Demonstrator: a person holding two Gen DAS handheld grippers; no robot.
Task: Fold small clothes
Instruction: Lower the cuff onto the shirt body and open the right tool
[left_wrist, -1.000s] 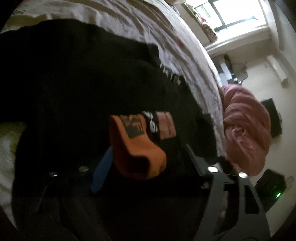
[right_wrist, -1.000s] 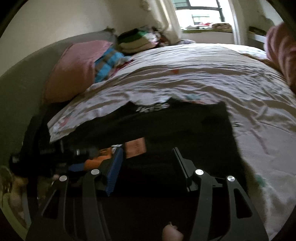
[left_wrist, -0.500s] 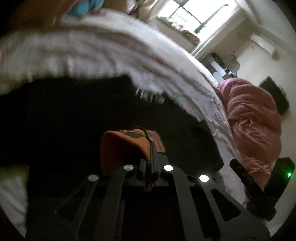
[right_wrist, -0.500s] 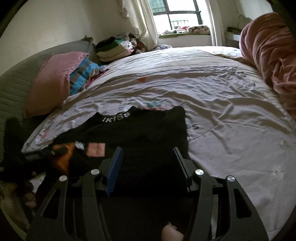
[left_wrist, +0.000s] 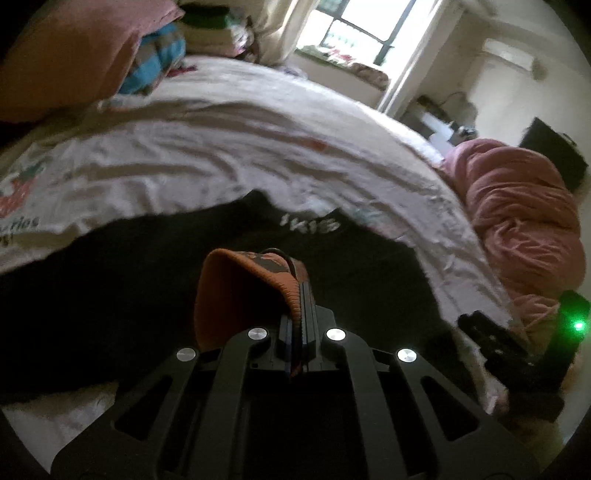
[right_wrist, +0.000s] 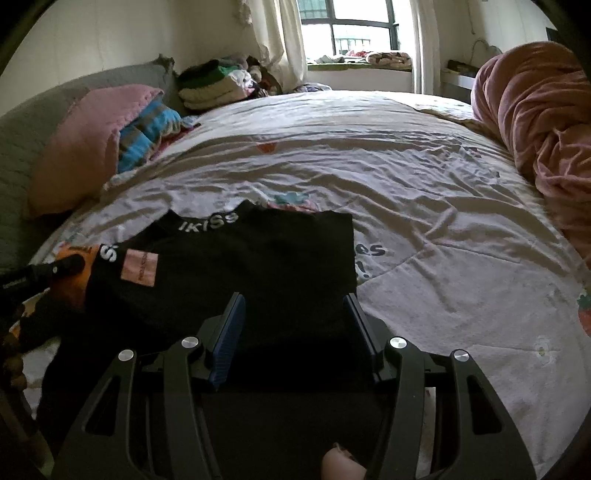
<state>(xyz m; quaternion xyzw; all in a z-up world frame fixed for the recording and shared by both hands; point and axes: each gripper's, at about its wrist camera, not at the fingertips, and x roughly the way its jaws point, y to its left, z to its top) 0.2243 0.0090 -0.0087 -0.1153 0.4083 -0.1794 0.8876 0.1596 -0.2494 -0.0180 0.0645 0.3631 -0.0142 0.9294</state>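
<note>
A black top (right_wrist: 251, 266) with white collar lettering lies flat on the bed sheet (right_wrist: 424, 206). Its sleeve ends in an orange cuff (left_wrist: 247, 291). My left gripper (left_wrist: 301, 295) is shut on that cuff, which arches up and drapes to the left of the jaws. In the right wrist view the left gripper (right_wrist: 62, 264) shows at the far left, on the orange cuff (right_wrist: 74, 288). My right gripper (right_wrist: 295, 317) stands open over the near part of the black top, dark cloth showing between its fingers (right_wrist: 231, 325). Whether the pads touch the cloth I cannot tell.
A pink pillow (right_wrist: 85, 144) and a blue striped blanket (right_wrist: 151, 129) lie at the head of the bed, with a pile of folded clothes (right_wrist: 214, 85) behind. A bunched pink duvet (right_wrist: 535, 110) fills the right side. A window (right_wrist: 354, 22) is at the far wall.
The left gripper's jaws were apart around the orange cuff; they have shut on it, rolled and lifted it. The right gripper has shifted sideways over the black top, still open.
</note>
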